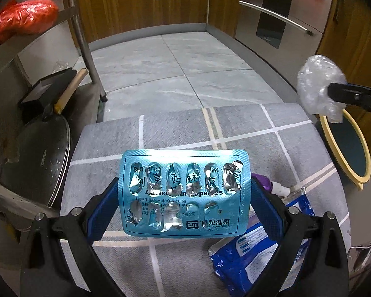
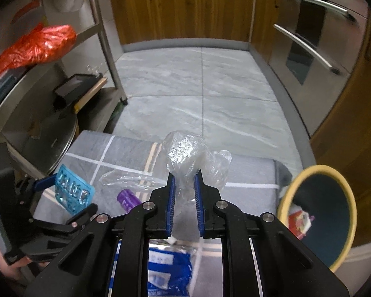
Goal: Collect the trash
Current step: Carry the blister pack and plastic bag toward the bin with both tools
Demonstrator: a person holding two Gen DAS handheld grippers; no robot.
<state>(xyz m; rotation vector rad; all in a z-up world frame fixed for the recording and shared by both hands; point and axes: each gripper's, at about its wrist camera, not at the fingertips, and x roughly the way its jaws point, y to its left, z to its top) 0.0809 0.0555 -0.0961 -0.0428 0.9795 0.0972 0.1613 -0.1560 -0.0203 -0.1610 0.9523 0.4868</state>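
Grey checked mat [image 1: 175, 128]; left gripper [image 1: 184, 193] jaws grip blister pack [image 1: 184, 193]; right gripper [image 2: 184, 180] jaws pinch crumpled plastic [image 2: 185, 153], blue packet [image 2: 168, 269] half hidden.

An orange bag [image 2: 34, 47] was noted on the metal rack [image 2: 106, 47]; a pot lid [image 1: 47, 158] was stowed beneath it.

Wrapper [image 1: 257, 259] on mat [image 1: 185, 128] (bin [image 1: 343, 146] right).
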